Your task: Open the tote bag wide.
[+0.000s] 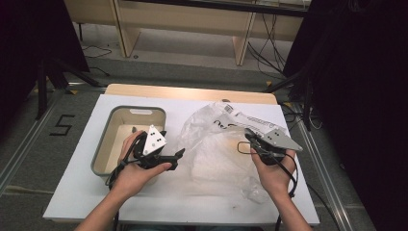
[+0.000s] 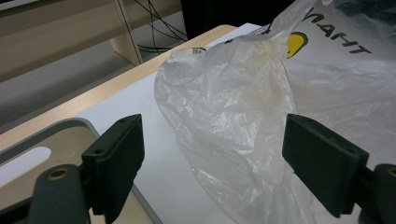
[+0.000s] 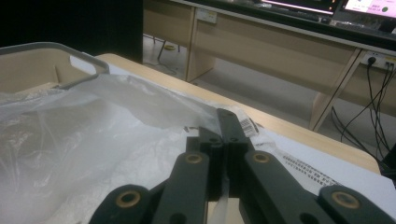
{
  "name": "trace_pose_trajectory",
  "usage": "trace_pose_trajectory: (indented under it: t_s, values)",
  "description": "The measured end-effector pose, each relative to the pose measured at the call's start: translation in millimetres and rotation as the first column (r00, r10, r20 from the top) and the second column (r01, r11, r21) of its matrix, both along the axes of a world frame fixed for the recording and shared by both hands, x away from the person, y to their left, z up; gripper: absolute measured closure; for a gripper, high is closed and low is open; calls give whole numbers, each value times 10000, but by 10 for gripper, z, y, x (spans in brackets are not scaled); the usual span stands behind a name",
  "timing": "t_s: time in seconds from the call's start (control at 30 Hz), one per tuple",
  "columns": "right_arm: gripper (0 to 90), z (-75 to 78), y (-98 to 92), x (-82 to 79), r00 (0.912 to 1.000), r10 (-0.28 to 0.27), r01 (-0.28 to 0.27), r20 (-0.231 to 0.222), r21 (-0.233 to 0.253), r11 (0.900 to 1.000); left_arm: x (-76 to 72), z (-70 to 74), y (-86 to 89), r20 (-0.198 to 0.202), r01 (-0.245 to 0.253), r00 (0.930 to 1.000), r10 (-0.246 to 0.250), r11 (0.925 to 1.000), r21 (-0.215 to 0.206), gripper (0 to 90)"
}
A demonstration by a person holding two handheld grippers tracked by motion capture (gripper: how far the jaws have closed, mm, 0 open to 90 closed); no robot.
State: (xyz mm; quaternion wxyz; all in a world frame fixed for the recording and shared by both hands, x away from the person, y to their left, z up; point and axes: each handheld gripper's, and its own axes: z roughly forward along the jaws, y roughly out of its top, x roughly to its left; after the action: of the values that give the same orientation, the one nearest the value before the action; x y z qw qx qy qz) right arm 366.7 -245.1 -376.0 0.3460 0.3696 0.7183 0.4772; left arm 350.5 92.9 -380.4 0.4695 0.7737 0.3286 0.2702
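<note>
A crumpled translucent plastic bag (image 1: 216, 154) with black print lies on the white table cover (image 1: 86, 192), right of a beige bin (image 1: 137, 109). My left gripper (image 1: 173, 146) is at the bag's left edge, just off the bin's right rim. In the left gripper view it (image 2: 215, 156) stands wide open, with a fold of the bag (image 2: 233, 102) reaching between its jaws. My right gripper (image 1: 248, 134) rests on the bag's right side. In the right gripper view its jaws (image 3: 224, 123) are pressed together on the thin film of the bag (image 3: 93, 121).
The bin (image 2: 70, 123) has a grey rim and a small dark item on its floor (image 1: 133, 129). A barcode label (image 3: 245, 123) sits on the bag near the right jaws. Beyond the table's wooden far edge (image 1: 192, 91) are desk legs, cables and dark stands.
</note>
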Motion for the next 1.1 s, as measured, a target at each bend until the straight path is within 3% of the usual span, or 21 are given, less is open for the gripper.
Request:
trace_pose_trajectory:
  t_s: [0.6, 1.1]
  values:
    - [900, -67, 32, 2, 9999, 61, -63, -147, -149, 9999, 77, 38, 199, 64, -611, 9981, 612, 9980, -135, 201]
    - [900, -80, 25, 7, 9998, 41, -44, -207, -150, 9999, 144, 30, 340, -155, -1031, 9946, 1029, 9946, -133, 201]
